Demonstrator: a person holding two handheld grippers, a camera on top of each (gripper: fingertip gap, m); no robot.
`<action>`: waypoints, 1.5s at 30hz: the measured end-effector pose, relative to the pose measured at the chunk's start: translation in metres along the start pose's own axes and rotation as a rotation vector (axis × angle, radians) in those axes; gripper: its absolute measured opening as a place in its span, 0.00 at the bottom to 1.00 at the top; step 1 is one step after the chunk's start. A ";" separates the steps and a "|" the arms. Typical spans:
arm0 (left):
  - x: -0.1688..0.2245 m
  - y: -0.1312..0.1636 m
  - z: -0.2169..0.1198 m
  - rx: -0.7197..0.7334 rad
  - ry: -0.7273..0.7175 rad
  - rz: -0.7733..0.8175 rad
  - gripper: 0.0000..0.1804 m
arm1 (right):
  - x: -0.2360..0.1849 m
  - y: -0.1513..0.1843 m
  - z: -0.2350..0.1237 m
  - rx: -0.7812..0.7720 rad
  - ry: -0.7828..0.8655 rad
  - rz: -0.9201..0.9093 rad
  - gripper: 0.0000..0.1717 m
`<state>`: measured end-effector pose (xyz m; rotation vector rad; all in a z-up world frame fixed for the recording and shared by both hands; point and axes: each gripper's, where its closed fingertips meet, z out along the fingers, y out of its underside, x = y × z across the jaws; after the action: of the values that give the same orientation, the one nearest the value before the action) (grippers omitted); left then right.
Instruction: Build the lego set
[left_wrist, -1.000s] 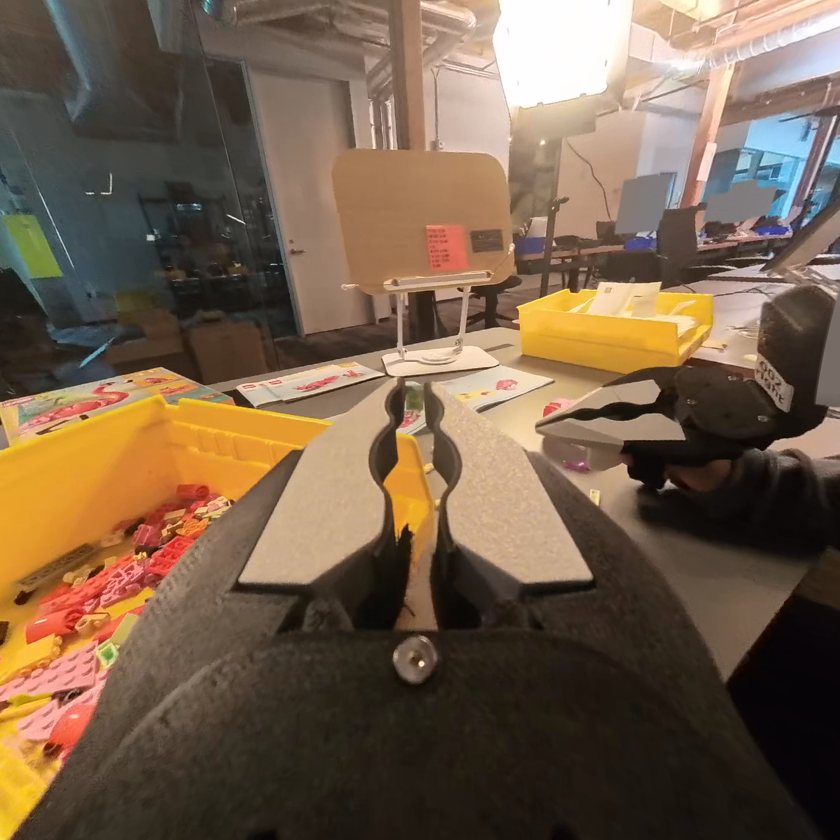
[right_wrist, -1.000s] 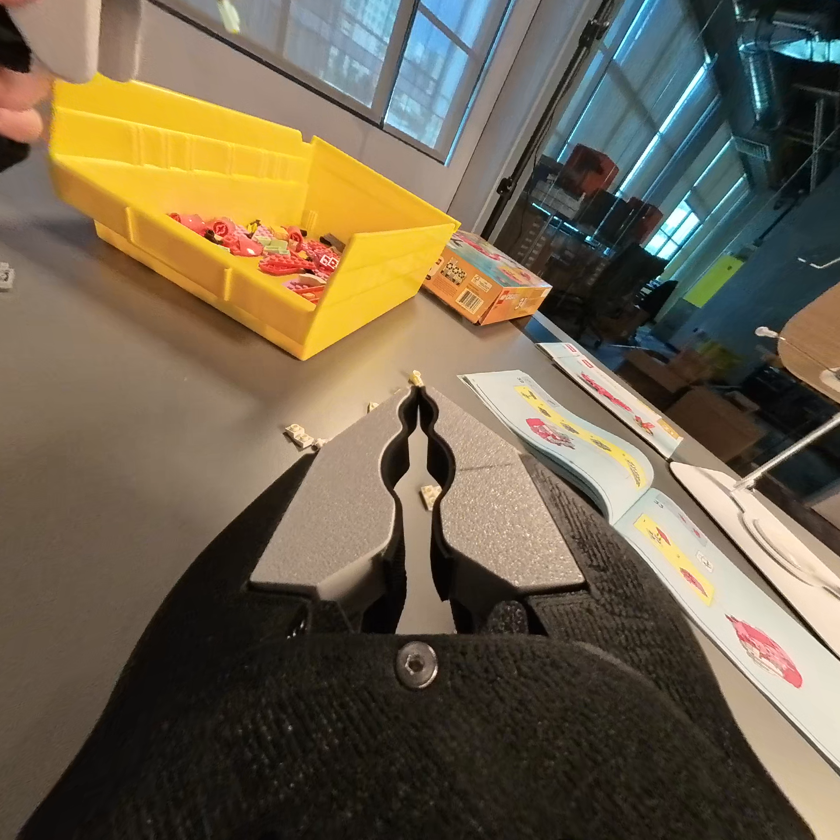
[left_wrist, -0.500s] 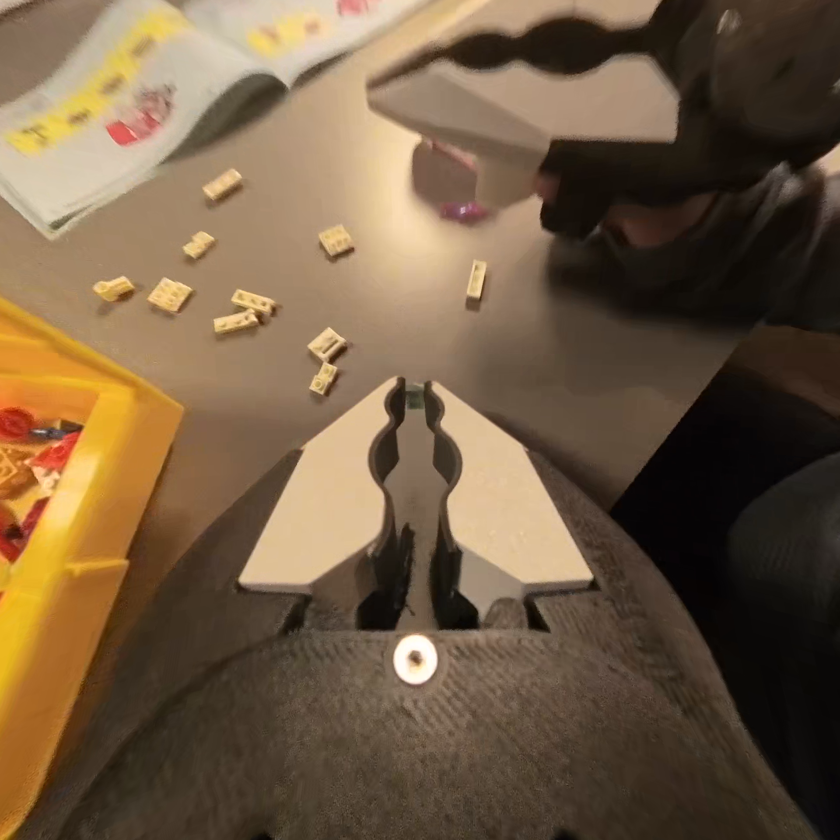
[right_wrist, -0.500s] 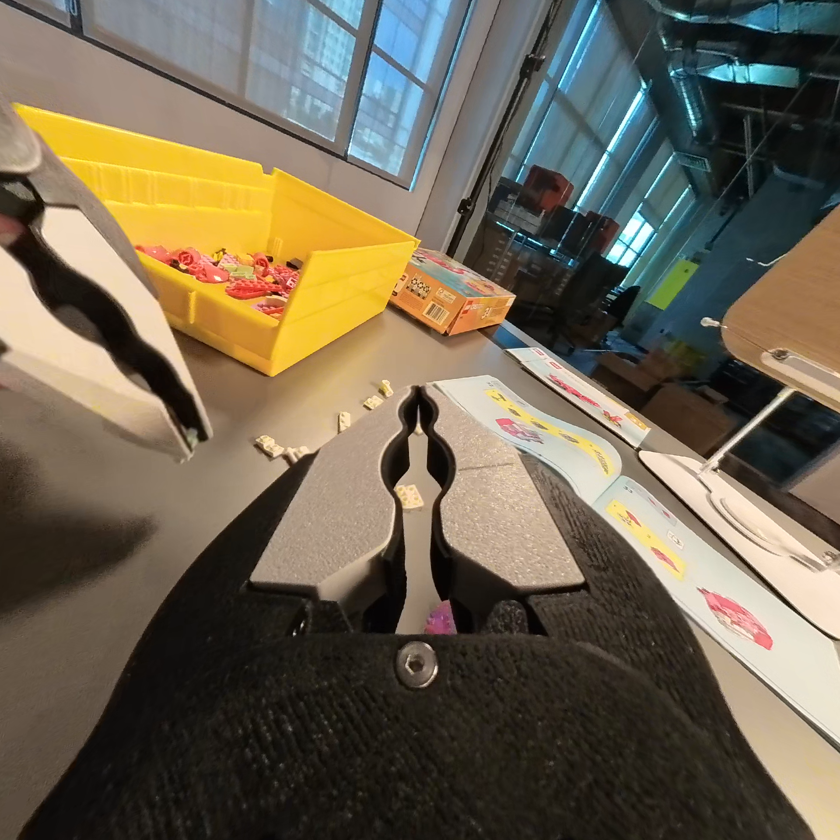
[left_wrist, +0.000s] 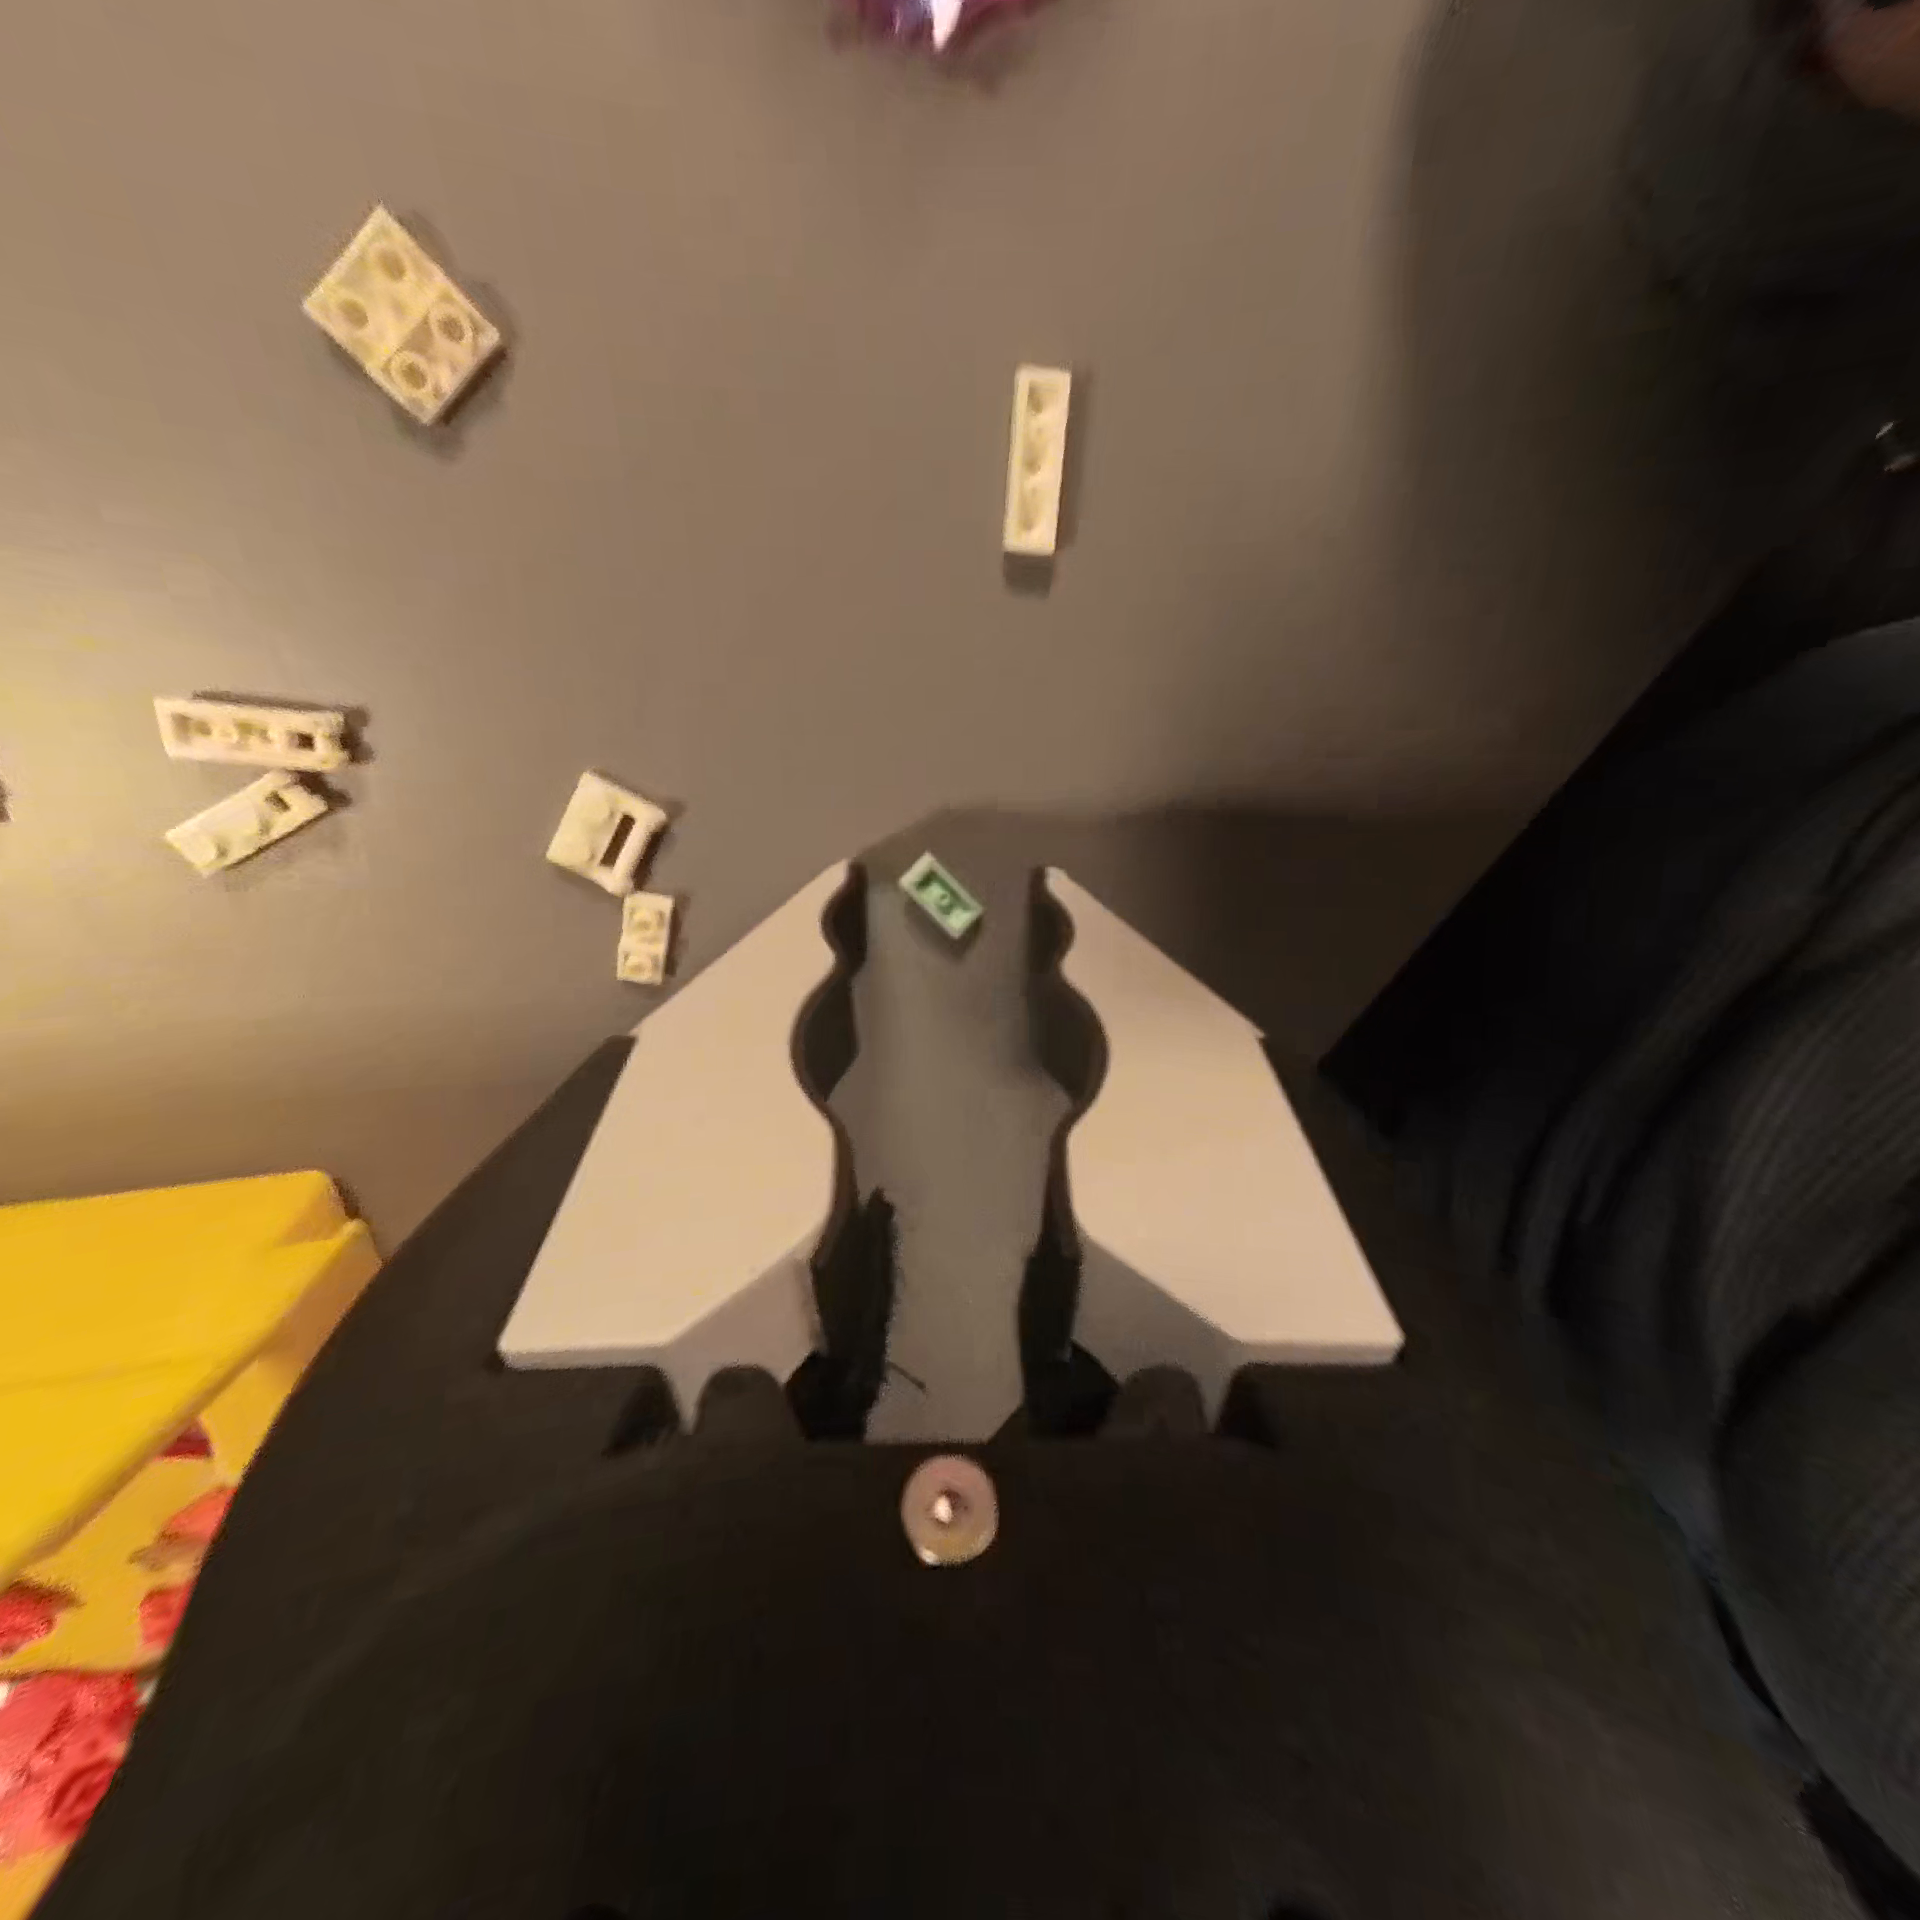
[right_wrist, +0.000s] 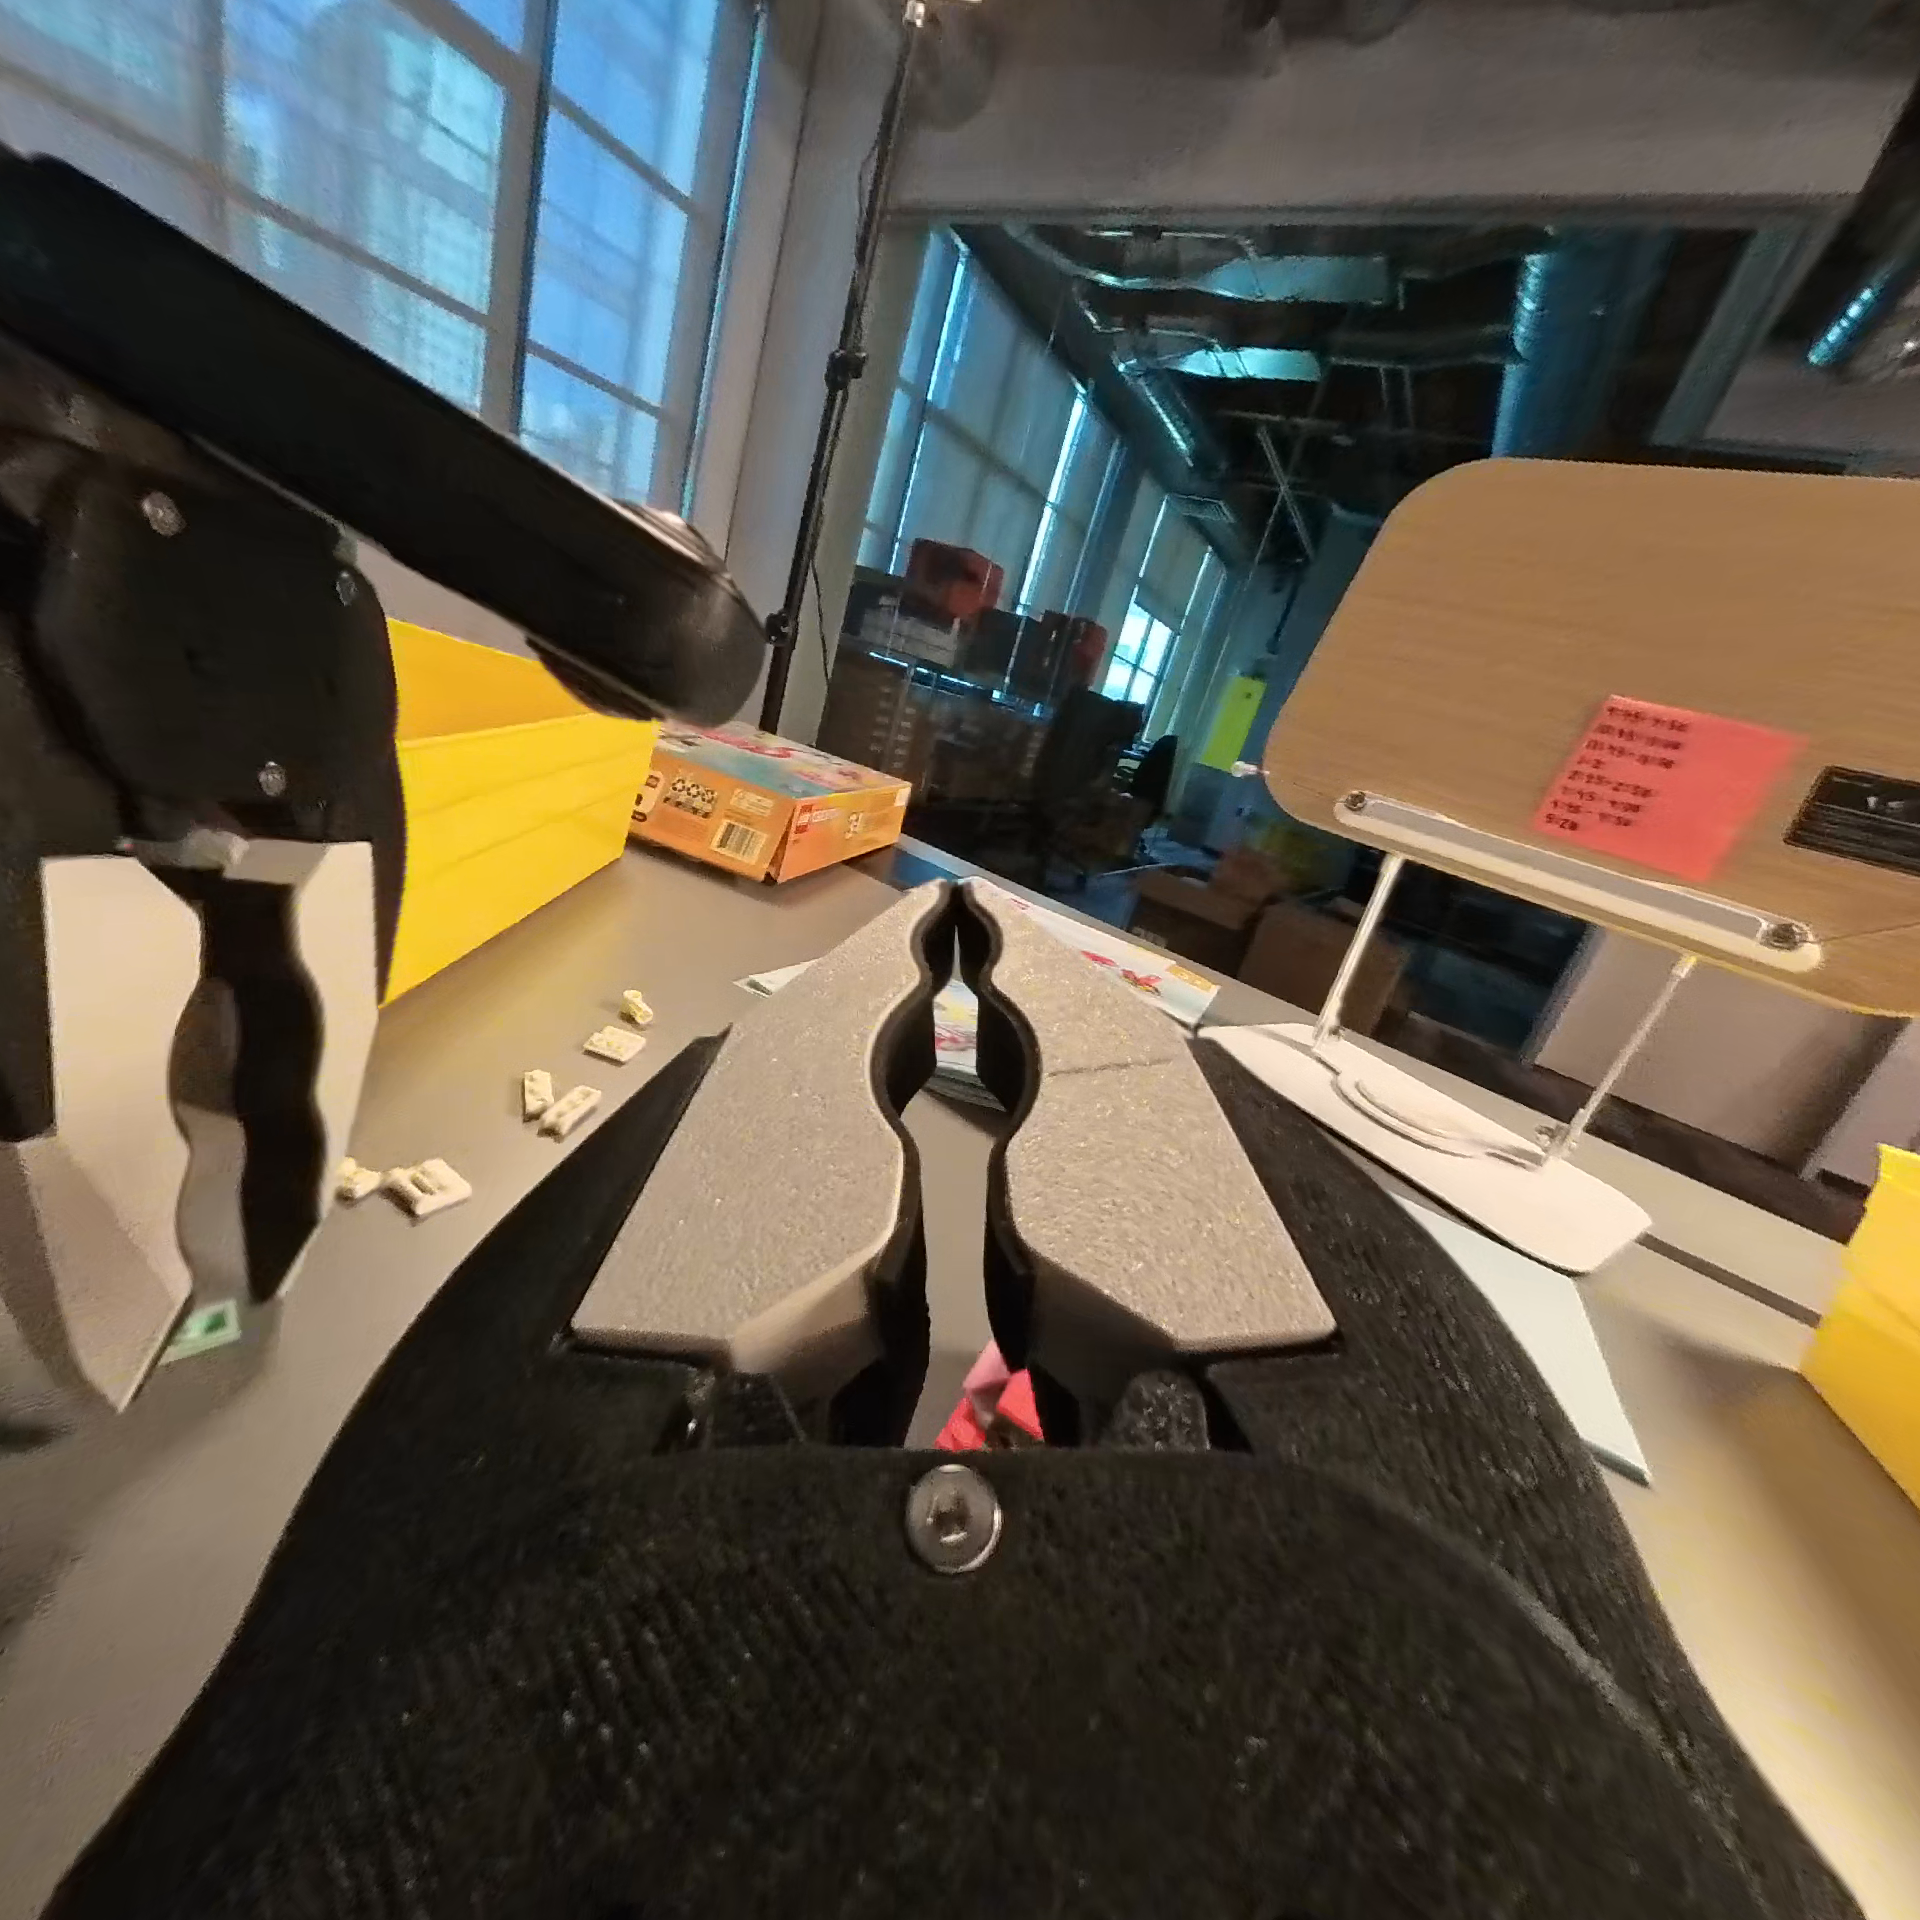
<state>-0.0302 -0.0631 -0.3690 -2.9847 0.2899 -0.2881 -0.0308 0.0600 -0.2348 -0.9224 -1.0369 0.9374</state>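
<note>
My left gripper (left_wrist: 948, 871) points down at the grey table (left_wrist: 779, 582) and is open. A small green plate (left_wrist: 940, 897) lies between its fingertips with a gap on each side; neither pad touches it. The right wrist view shows the same gripper (right_wrist: 208, 1299) at the left with the green plate (right_wrist: 208, 1332) at its tips. My right gripper (right_wrist: 954, 888) is shut, its tips together with nothing between them. A pink and red brick piece (right_wrist: 987, 1403) shows below it through the gap between its fingers.
Several cream plates (left_wrist: 400, 312) lie scattered on the table. A yellow bin (left_wrist: 156, 1299) of red and pink bricks stands left. An orange box (right_wrist: 769, 810), an open booklet (right_wrist: 1122, 966) and a wooden stand (right_wrist: 1610, 727) stand farther back. The table edge (left_wrist: 1507, 883) runs at the right. Left tips to right tips: about 20 cm.
My left gripper swung down to the table and opened; the green plate it pinched at its tips has left the grasp and lies between the fingers. My right gripper stayed shut and tilted up.
</note>
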 end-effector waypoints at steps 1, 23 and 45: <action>0.001 -0.005 -0.001 0.035 0.009 -0.008 0.20 | 0.000 0.000 0.000 -0.001 0.000 0.001 0.00; -0.039 0.189 -0.055 0.705 -0.371 -0.552 0.20 | -0.021 0.005 0.005 -0.035 -0.096 -0.014 0.00; -0.035 0.169 -0.032 0.674 -0.283 -0.276 0.01 | -0.029 0.012 0.008 -0.070 -0.141 -0.007 0.00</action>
<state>-0.1009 -0.2239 -0.3685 -2.3413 -0.2151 0.0204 -0.0473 0.0382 -0.2522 -0.9204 -1.1985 0.9760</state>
